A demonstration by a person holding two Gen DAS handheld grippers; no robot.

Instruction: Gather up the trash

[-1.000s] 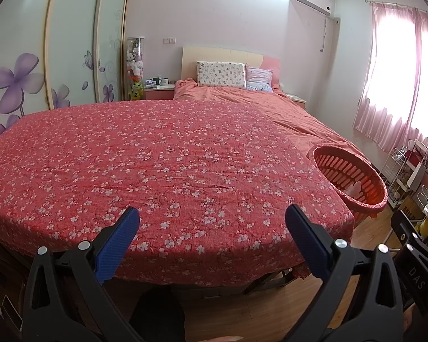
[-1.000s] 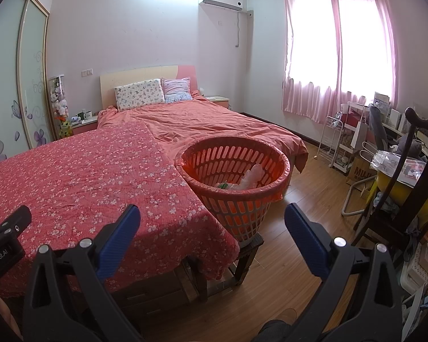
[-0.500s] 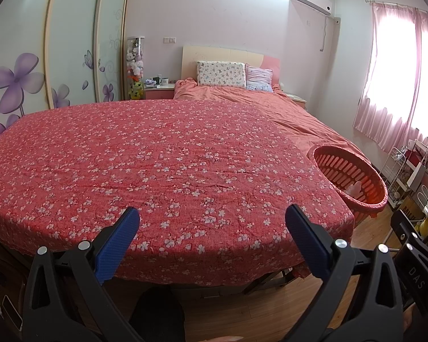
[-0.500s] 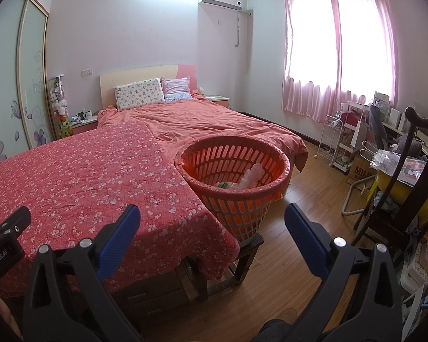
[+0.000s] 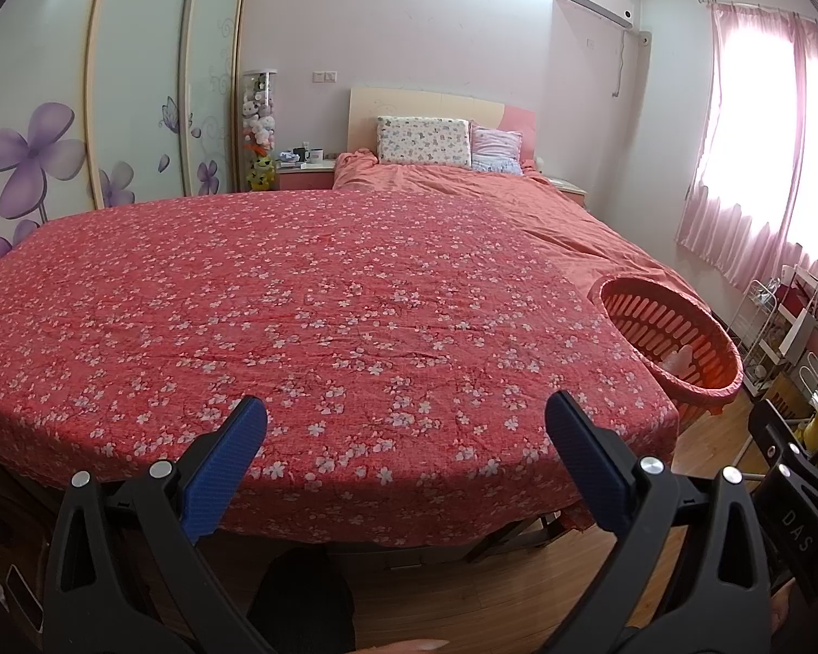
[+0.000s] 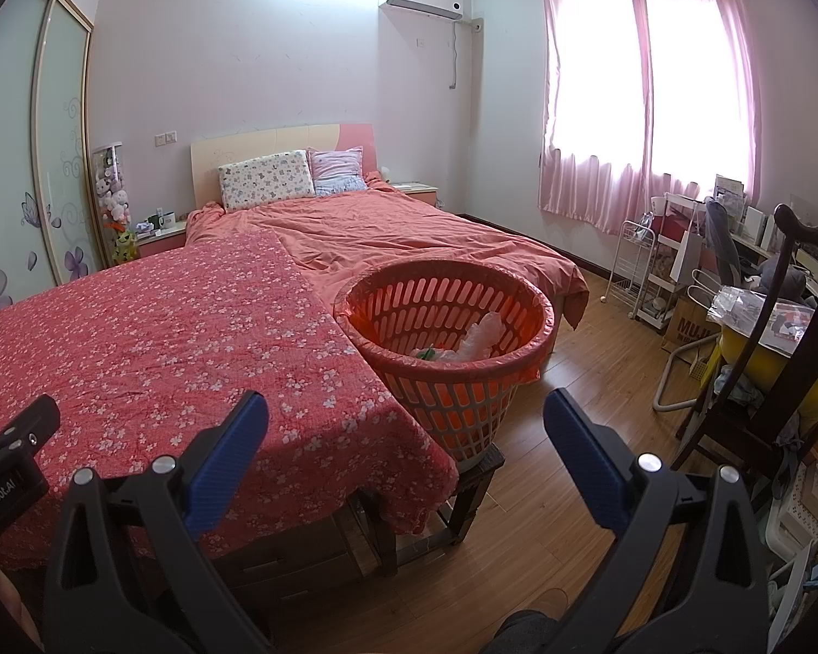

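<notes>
Left wrist view: the left gripper [image 5: 406, 438] is held above the near edge of a red flowered cloth [image 5: 311, 316] that covers a wide flat surface. Its two blue-padded fingers [image 5: 223, 468] stand wide apart and hold nothing. An orange basket [image 5: 720, 376] sits at the right edge of the cloth, tilted in this view, with a pale crumpled item visible inside it. Part of the right gripper shows at the lower right corner.

Right wrist view: the right gripper [image 6: 406, 438] is also spread wide and empty, hanging over the near right corner of the cloth and the wooden floor [image 6: 567, 490]. The basket stands upright on a dark wooden stool [image 6: 477, 477], touching the right edge of the cloth. Trash [image 6: 477, 340] lies at the bottom of the basket: crumpled clear plastic and a small green piece. A bed [image 6: 409, 240] with two pillows [image 6: 264, 180] lies on the far side. Pink curtains [image 6: 649, 87] hang at the far right.
</notes>
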